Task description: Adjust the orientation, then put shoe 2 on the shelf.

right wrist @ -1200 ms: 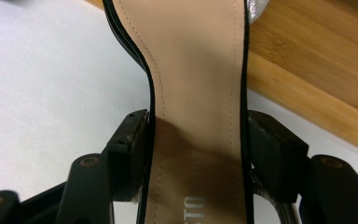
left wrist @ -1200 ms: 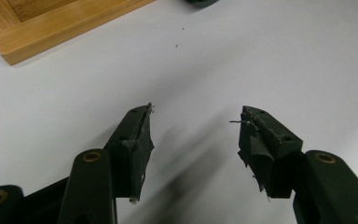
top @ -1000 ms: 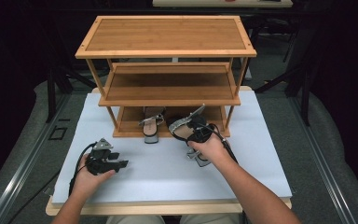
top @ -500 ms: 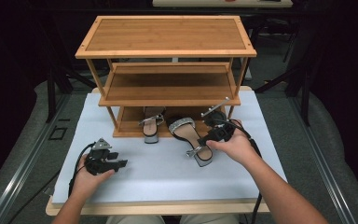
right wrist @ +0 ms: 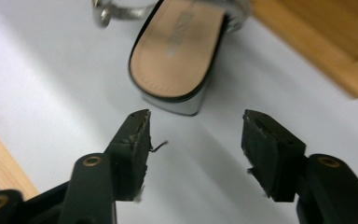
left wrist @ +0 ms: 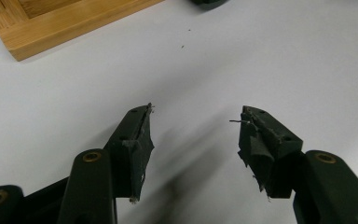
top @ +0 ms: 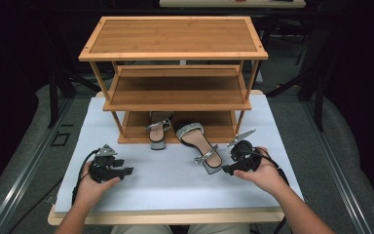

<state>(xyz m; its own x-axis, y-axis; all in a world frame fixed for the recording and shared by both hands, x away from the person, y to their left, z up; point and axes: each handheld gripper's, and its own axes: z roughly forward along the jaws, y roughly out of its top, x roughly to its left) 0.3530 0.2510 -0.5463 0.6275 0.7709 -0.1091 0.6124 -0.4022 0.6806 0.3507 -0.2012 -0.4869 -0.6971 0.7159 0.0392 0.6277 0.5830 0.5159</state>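
Right now my right gripper sits low on the white table cover, jaws spread wide and holding nothing, aimed at the heel end of the loose sandal. That sandal lies on the cover in front of the wooden shoe rack, toe toward the bottom shelf and heel toward me, angled off to my right. Its mate sits half on that bottom shelf, heel poking out over the edge.

As I judge it, the job is to get the loose sandal onto the shelf beside its partner. In the right gripper view the heel block lies just ahead of my fingertips, between the lines of the two jaws but not yet inside them. To do this well I should slide forward low, straddle the heel across its narrow width, and close on the solid block, not the ankle strap, which would flop.

My left gripper rests near the front left of the cover, jaws also wide apart and empty, well clear of both sandals.

The right gripper view cuts off the toe and the jewelled band, so I cannot tell there whether the strap buckle is fastened. How thick the heel is stays hard to make out.
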